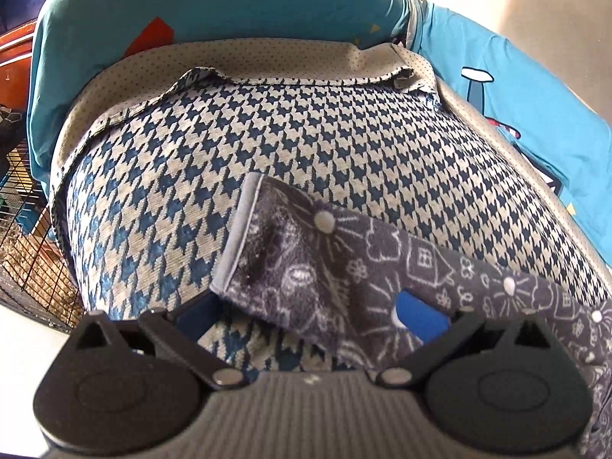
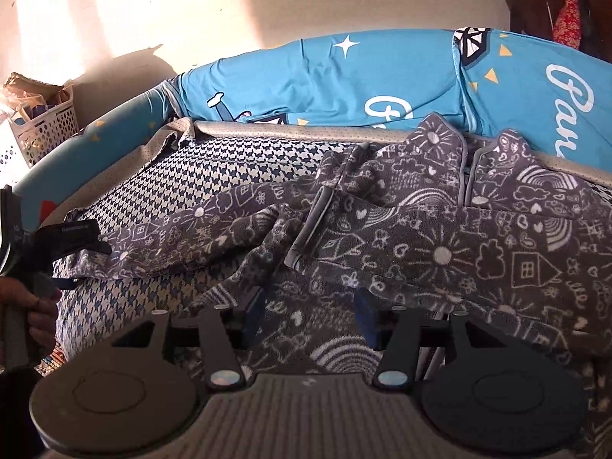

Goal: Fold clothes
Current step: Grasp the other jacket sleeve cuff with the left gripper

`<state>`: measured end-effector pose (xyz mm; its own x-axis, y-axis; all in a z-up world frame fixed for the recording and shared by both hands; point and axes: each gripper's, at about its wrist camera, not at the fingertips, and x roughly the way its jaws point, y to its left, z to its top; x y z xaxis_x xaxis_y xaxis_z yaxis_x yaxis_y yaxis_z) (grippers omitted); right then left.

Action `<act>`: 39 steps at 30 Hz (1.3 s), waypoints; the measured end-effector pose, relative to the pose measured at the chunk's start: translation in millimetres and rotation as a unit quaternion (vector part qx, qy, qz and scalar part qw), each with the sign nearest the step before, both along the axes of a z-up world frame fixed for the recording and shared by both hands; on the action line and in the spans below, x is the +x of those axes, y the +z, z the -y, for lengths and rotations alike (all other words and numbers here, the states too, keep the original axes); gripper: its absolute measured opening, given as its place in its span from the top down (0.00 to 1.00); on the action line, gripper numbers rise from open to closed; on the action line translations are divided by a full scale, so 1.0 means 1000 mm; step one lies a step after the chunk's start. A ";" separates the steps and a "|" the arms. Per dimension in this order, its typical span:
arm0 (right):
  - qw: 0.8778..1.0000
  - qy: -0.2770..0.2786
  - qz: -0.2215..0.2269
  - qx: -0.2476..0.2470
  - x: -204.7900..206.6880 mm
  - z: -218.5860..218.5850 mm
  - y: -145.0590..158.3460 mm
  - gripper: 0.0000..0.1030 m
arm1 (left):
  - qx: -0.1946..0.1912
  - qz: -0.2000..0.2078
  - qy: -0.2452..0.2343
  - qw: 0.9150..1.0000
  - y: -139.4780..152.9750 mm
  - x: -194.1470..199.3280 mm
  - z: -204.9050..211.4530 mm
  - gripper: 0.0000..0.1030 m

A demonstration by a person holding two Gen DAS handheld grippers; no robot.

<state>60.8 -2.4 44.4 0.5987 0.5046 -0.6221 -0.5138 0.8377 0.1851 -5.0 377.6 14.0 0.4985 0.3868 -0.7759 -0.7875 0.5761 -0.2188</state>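
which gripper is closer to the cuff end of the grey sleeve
Left. The left gripper has the sleeve cuff draped over its fingers; the right gripper stands open over the garment's body, away from it.

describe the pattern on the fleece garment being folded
Dark grey fleece garment with white doodles: suns, houses, rainbows, hearts; clearest in the right wrist view.

A dark grey fleece garment (image 2: 440,237) carries white chalk-like doodles: suns, houses, rainbows, hearts, flowers, with paler grey trim at its edges. Beneath the garment lies a blue-and-cream houndstooth cloth (image 1: 306,122), edged in beige with fine dark dots. Beyond that cloth, a bright turquoise sheet (image 2: 344,76) shows white lettering, stars and yellow triangles.
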 end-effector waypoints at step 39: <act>0.999 0.016 -0.025 -0.031 0.007 -0.017 -0.018 0.49 | 0.034 0.041 -0.026 0.998 -0.003 0.018 -0.001 0.73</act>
